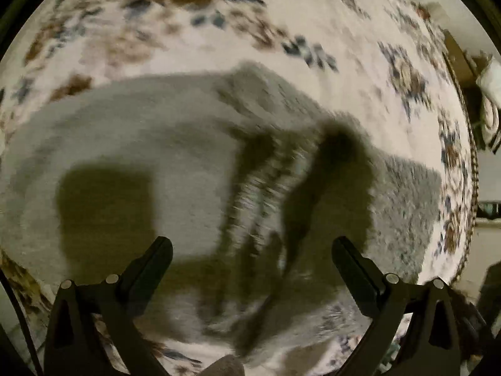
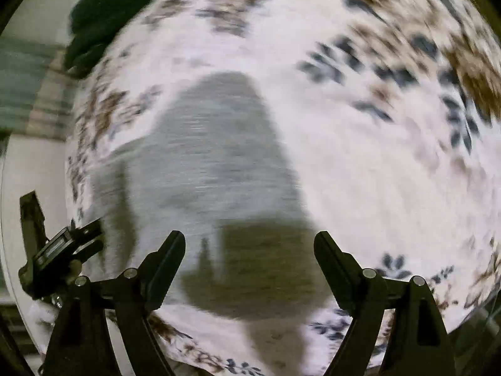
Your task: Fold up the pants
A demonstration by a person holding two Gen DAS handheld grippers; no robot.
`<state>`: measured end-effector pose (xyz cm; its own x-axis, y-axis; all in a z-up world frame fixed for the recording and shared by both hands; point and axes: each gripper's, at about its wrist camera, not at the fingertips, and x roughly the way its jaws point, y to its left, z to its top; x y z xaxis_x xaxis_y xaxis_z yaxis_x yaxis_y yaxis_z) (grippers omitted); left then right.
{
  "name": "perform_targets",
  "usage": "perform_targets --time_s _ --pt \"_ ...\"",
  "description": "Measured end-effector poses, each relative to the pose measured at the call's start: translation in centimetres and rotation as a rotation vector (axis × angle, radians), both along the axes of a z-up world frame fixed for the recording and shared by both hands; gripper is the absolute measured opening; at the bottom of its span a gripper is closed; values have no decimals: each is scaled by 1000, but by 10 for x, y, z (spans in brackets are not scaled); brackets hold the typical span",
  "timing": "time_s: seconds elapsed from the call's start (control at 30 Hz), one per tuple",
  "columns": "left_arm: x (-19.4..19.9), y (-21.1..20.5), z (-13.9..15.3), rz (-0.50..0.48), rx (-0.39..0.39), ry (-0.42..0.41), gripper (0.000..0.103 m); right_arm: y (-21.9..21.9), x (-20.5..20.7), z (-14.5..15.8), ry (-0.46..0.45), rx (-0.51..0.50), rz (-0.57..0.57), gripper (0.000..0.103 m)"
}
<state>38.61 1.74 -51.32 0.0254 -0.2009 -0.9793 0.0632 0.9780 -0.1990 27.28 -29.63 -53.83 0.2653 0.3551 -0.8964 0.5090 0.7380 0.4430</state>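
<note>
Below, the grey pants (image 1: 162, 144) seemingly stretch left-right across the floral cloth (image 1: 313, 15), both hand-held grippers (image 1: 252, 247) (image 2: 250, 244) wide open, empty.

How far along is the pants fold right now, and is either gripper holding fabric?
Done: the grey pants lie on the floral cloth, apparently already doubled into a compact shape, though blur hides the edges. In hand: nothing. The left gripper and right gripper both hang open above the pants, jaws empty. Left: probably another fold or smoothing; the blurred frames don't show whether the bundle is final.
</note>
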Motion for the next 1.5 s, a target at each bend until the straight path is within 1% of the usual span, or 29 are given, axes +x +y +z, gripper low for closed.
perform_targets --time_s 0.07,0.17,0.2,0.27,0.33,0.4,0.43,0.5,0.53,0.6,0.63,0.67,0.7,0.73,0.77,0.8,0.9,1.0,1.03,1.1,1.13,1.17,1.2,1.3,1.33,1.4,1.43,1.47,1.5 --pt "-5 -6 19 -1 -73 -52 103 -10 -5 -17 37 25 -11 86" --pt "-13 -18 45 -32 -115 -129 103 -8 -6 -43 66 73 18 86" --pt "-16 -27 44 -66 -76 -143 103 -3 -7 -51 74 86 41 86" --pt "-19 -40 29 -118 1 -138 103 3 -6 -67 87 106 68 86" --pt "-20 -45 5 -145 128 -116 103 12 -6 -75 87 139 87 86" --pt "-15 -29 -15 -107 203 -93 103 11 -7 -83 84 137 88 86" --pt "-10 -11 -24 -47 229 -65 103 9 -7 -87 78 149 85 86" --pt "-3 21 -31 74 176 -27 103 3 -7 -94 67 180 56 86" --pt "-3 38 -32 148 102 -2 103 -1 -8 -99 53 213 36 86" --pt "-6 50 -34 196 13 28 103 -8 -11 -105 41 254 15 85" --pt "-7 48 -35 176 -16 36 98 -9 -11 -106 27 269 11 81" --pt "-8 45 -37 149 -30 39 92 -11 -14 -106 6 276 11 63" --pt "-10 40 -39 119 -34 43 70 -12 -15 -104 -2 265 11 47" --pt "-12 34 -40 83 -43 47 41 -11 -15 -100 -10 243 20 41" --pt "-14 28 -40 54 -55 50 17 -11 -13 -96 -23 226 27 36" --pt "-17 25 -38 39 -58 44 17 -11 -13 -92 -35 209 34 32" --pt "-26 18 -22 -25 3 -20 10 -17 -13 -77 -56 174 43 30" --pt "-29 25 -32 -38 33 -11 9 -26 -13 -75 -35 146 65 31" --pt "-30 29 -36 -23 24 6 12 -23 -10 -74 -10 141 88 34" --pt "-30 36 -32 10 -3 15 13 -20 -13 -73 54 148 127 56" --pt "-34 38 -24 25 -29 20 18 -22 -23 -70 103 150 113 60" --pt "-38 41 -17 47 -45 26 23 -23 -28 -65 119 151 100 62" --pt "-42 44 -11 66 -71 31 33 -22 -32 -54 119 157 83 62" --pt "-54 44 -5 102 -111 44 45 -32 -64 -30 124 166 -6 62" --pt "-58 40 -9 103 -119 69 48 -33 -73 -27 122 188 -44 62" --pt "-61 30 -22 107 -121 106 46 -37 -95 -29 94 304 -121 62" --pt "-62 25 -29 111 -120 117 35 -37 -102 -33 88 360 -156 58" --pt "-64 22 -32 108 -99 110 21 -36 -106 -38 94 379 -177 35" --pt "-66 23 -30 99 -81 101 11 -35 -109 -42 103 396 -198 22"
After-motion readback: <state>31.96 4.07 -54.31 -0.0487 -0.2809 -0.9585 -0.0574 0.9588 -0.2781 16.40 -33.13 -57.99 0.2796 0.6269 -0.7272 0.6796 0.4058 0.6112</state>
